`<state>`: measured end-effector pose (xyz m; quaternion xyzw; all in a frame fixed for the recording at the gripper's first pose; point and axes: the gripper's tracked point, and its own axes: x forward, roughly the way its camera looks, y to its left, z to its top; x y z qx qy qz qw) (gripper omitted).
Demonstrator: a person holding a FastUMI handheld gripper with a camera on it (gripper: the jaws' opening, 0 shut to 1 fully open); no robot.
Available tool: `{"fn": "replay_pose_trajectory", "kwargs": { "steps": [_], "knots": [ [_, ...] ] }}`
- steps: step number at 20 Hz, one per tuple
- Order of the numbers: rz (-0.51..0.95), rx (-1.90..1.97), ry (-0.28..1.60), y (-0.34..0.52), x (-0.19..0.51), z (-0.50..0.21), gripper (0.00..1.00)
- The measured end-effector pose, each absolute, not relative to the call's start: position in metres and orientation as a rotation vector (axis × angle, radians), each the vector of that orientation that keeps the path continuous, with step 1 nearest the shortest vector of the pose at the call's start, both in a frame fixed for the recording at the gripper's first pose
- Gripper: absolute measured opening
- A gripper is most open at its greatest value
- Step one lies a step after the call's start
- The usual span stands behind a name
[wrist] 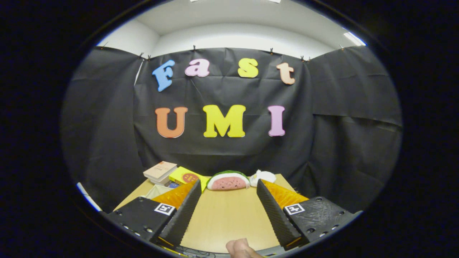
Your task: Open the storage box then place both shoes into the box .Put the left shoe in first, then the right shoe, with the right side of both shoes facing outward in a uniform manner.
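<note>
The hand-held gripper (228,200) is held released above the bench (229,218), with nothing between its fingers. Neither storage box nor shoes can be made out. It should be tilted down until the box is found. At the far edge, two books (171,172), one watermelon toy (228,180) and one white toy (263,176) are counted.

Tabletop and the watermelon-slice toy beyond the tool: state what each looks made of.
The light tan tabletop looks like wood or wood-look laminate, with a smooth matte finish and faint grain lines. The red-and-green watermelon-slice toy seems to be soft plush fabric, going by its rounded, puffy edges, though that is uncertain. The tool is open, with bare table between its fingers.
</note>
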<state>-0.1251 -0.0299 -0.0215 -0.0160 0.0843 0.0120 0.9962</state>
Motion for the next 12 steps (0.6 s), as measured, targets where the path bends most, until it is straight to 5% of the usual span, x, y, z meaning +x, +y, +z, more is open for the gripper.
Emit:
{"fn": "replay_pose_trajectory", "kwargs": {
  "steps": [12],
  "knots": [
    [0.048, -0.039, 0.128, -0.036, -0.165, -0.016, 0.96]
  ]
}}
